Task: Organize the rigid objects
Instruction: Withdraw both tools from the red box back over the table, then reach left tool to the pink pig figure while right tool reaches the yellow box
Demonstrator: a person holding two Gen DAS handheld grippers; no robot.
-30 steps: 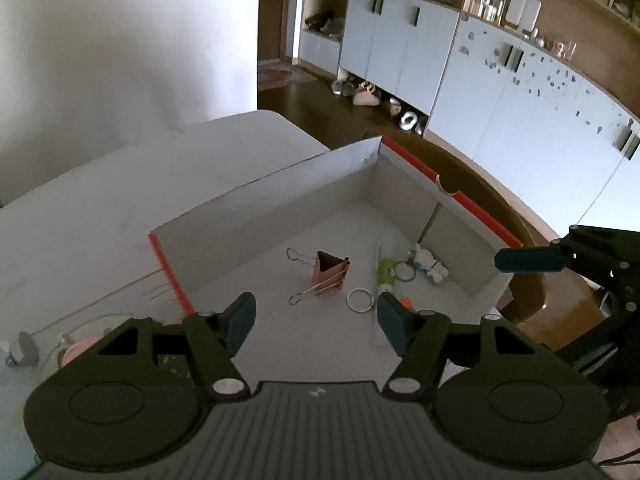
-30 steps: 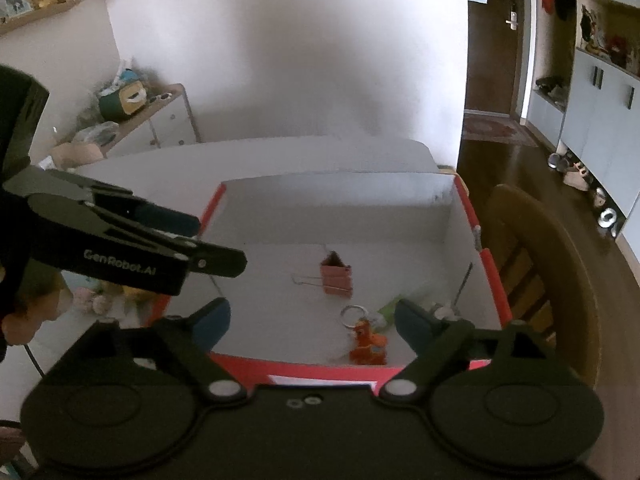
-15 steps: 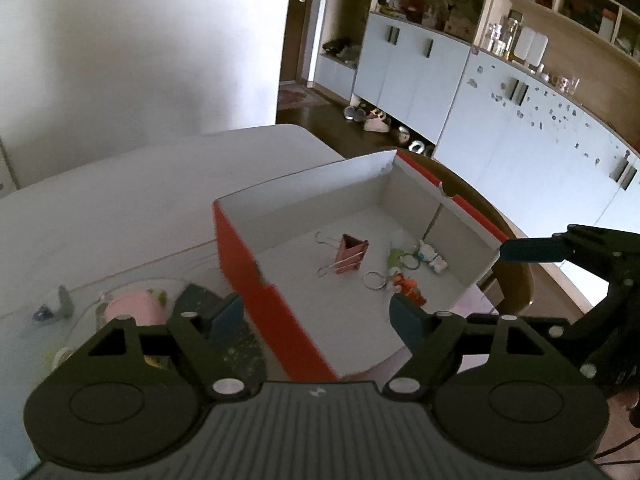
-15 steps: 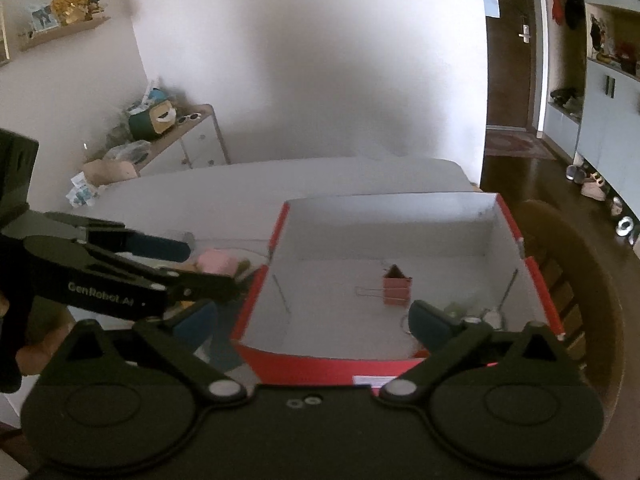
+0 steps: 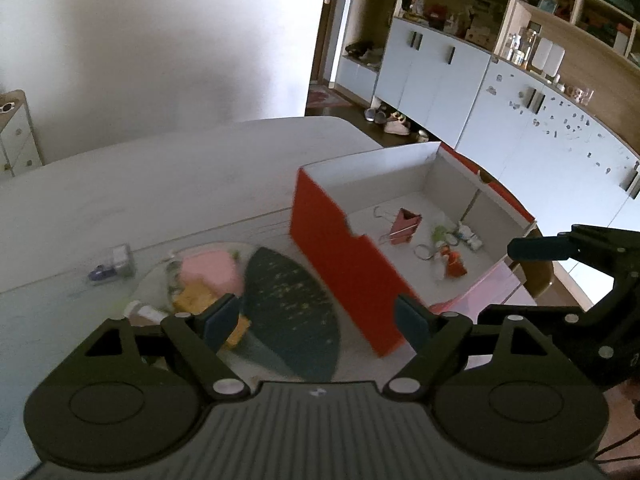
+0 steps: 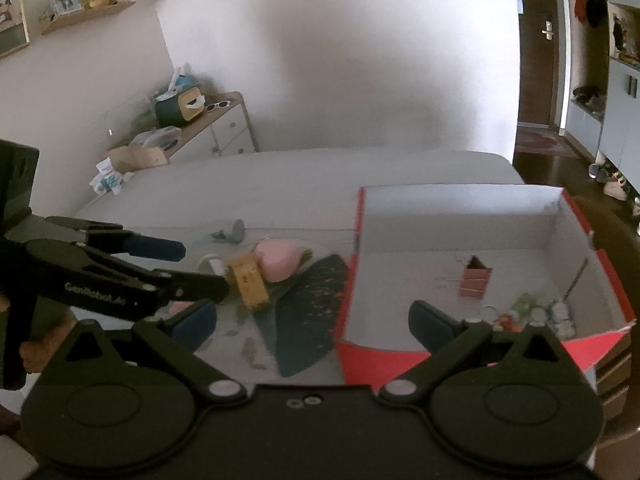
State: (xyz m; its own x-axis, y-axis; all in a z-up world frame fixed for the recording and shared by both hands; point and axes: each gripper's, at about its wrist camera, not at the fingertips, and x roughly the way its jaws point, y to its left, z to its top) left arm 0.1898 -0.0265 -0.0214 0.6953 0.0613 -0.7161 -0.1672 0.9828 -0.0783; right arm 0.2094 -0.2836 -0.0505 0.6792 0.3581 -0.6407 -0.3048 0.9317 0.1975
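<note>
Only the right wrist view shows the sideboard. Left gripper, jaws just widening, and right gripper, fully spread, both empty beside the red box; bare table beyond.

One red box stands on the table, holding one pink binder clip, one orange figure, one metal ring and one white figure. Left of its left wall lie one pink item, one yellow block, one dark fan-shaped piece and one small grey object; further pieces there are too blurred to count.
</note>
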